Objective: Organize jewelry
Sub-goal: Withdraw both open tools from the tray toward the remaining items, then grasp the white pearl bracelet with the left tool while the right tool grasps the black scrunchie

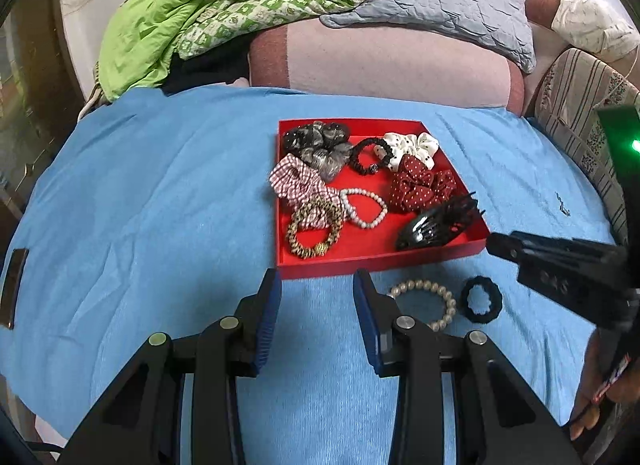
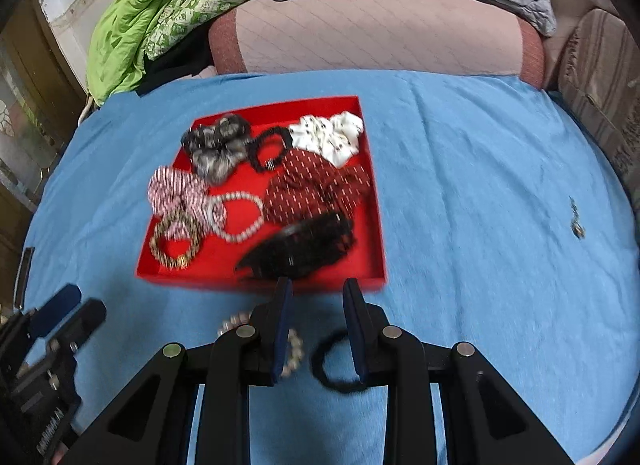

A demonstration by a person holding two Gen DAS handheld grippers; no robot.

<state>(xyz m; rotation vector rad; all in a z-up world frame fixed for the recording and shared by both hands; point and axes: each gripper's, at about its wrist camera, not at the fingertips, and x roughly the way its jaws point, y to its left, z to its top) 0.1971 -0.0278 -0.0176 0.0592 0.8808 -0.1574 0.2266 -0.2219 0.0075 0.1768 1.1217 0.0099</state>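
The tray (image 1: 400, 259) sits at frame centre on the bed sheet (image 1: 140, 205). In it: scrunchies at the rear, a bead bracelet (image 1: 366, 209) centre, a hair claw (image 1: 436, 223) front right. Before the tray lie a pearl bracelet (image 1: 430, 299) and, right of it, a hair tie (image 1: 480, 299). Folded quilts (image 1: 192, 17) occupy the upper left.

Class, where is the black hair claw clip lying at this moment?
The black claw clip lies inside the red tray, in its near right corner, just in front of the red polka-dot scrunchie.

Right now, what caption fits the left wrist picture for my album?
Open left claw before a red tray of scrunchies; pearl bracelet waits outside.
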